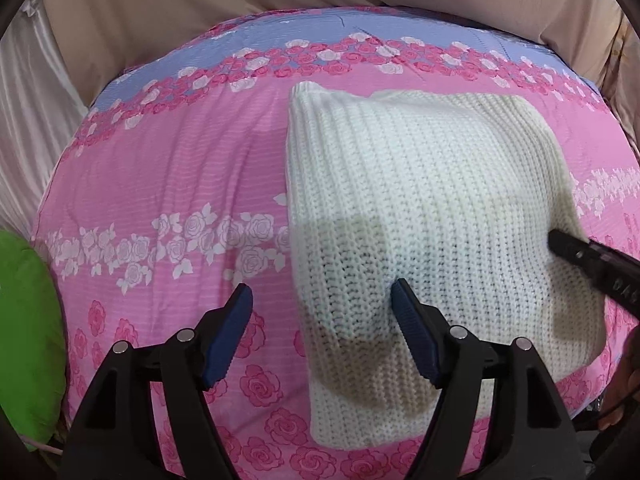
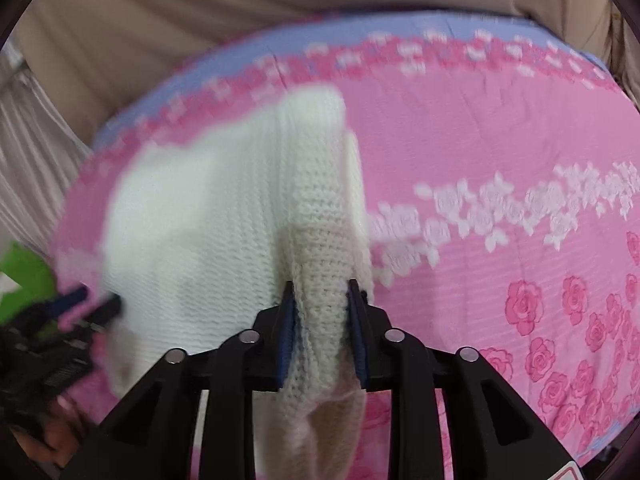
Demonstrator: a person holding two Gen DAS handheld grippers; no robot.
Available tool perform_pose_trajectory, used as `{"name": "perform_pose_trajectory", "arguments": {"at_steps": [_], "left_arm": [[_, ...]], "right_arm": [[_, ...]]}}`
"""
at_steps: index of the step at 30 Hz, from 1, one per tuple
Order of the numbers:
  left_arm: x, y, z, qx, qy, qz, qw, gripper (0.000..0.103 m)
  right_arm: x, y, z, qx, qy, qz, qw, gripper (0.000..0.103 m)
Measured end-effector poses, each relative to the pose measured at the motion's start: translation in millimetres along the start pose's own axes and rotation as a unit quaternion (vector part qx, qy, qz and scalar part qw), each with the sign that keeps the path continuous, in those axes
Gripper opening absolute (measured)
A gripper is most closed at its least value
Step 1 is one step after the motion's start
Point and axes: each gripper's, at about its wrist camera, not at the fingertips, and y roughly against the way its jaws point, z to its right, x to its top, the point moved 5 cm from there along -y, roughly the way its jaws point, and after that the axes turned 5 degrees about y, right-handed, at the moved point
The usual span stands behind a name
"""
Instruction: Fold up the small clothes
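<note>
We found the white knit garment (image 1: 420,216) lying folded on the pink rose-print bedspread (image 1: 168,184), its ribbed left edge running straight down the cloth. Left of that edge the bedspread lay bare out to a green cushion (image 1: 28,336), and beyond the garment's far edge a lilac band of the spread ran to a beige backing (image 1: 200,12). In the right wrist view the spread lay bare right of the garment too.

The left tongs (image 1: 322,304) pointed steeply down with their jaws standing wide and holding nothing; one blue pad hung over the garment's near left part, the other over bare bedspread beside that edge. The right tongs (image 2: 319,294) also angled steeply down at the garment's right edge, narrowly parted and clamped on a bunched fold of the knit, which hung out below the pads.
</note>
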Motion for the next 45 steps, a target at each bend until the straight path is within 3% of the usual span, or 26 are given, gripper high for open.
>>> {"name": "perform_pose_trajectory", "arguments": {"at_steps": [3,5,7,10,12,13,22,38,41,45], "left_arm": [[8,24,-3,-0.015,0.019,0.015,0.9996,0.068],[13,35,-3,-0.011,0.021,0.032,0.9992,0.068],[13,27,-1,-0.005,0.018,0.024,0.9995,0.068],[5,3,-2,0.0,0.022,-0.013,0.9997,0.07],[0,-4,-3,-0.003,0.027,-0.017,0.9995,0.072],[0,-4,-3,0.004,0.023,-0.012,0.9997,0.074],[-1,-12,1,0.033,-0.003,0.011,0.9994,0.084],[-5,-6,1,0.044,0.002,0.018,0.9989,0.084],[-7,6,1,0.039,0.005,0.019,0.999,0.078],[-17,28,-8,0.036,0.005,0.013,0.9993,0.077]], "right_arm": [[6,26,6,0.017,-0.044,0.032,0.998,0.025],[11,57,-3,0.024,-0.033,0.066,0.997,0.024],[11,78,-19,0.028,0.001,0.083,0.996,0.021],[-6,56,-39,-0.001,0.063,0.034,0.997,0.009],[-22,18,-33,-0.009,0.052,-0.029,0.998,0.002],[-27,12,-30,-0.002,0.041,-0.036,0.999,0.0],[-22,10,-39,-0.047,0.073,-0.043,0.995,0.0],[-22,9,-45,-0.064,0.092,-0.037,0.993,0.0],[-23,10,-46,-0.066,0.095,-0.036,0.993,0.0],[-23,36,-43,-0.043,0.069,-0.016,0.997,0.001]]}}
